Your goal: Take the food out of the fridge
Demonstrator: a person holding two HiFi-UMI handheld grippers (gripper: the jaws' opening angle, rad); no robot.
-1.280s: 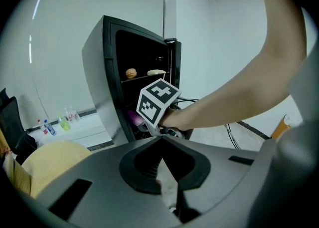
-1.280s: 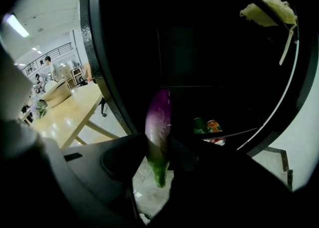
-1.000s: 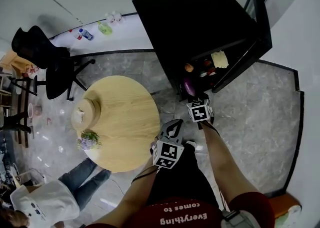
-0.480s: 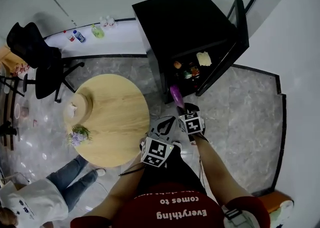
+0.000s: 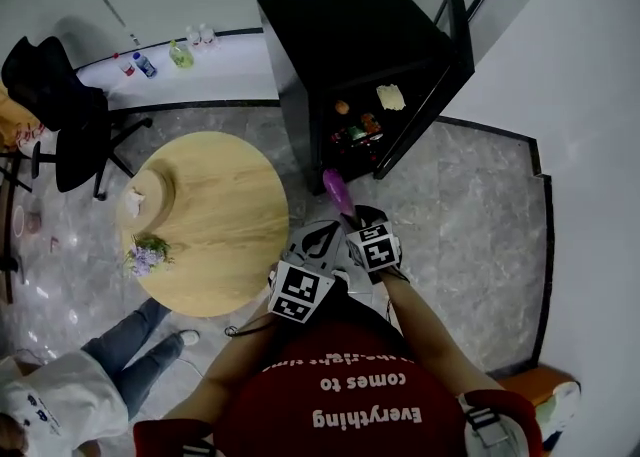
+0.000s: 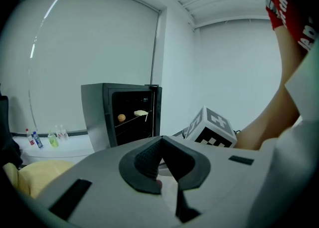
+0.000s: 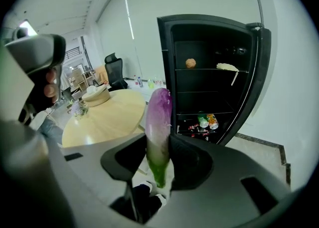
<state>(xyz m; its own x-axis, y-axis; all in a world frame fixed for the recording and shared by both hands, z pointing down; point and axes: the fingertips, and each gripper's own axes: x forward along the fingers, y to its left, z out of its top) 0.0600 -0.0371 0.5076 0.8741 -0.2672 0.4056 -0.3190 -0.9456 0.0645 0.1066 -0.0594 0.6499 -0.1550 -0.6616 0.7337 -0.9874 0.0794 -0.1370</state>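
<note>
Purple-and-green long vegetable (image 7: 158, 122) clamped in right gripper (image 7: 160, 143), already outside open black fridge (image 5: 340, 35); left gripper (image 6: 160, 144) closed, empty; round orange food (image 5: 342, 106), pale flat food (image 5: 390, 97) and cans (image 5: 360, 131) left inside.

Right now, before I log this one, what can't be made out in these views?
Head view: food inside the fridge is too small to name.
Right gripper view: the round item and pale item on the upper shelf are too small to identify.
Left gripper view: the left gripper hides the fridge's lower shelves; the purple vegetable is out of sight.
</note>
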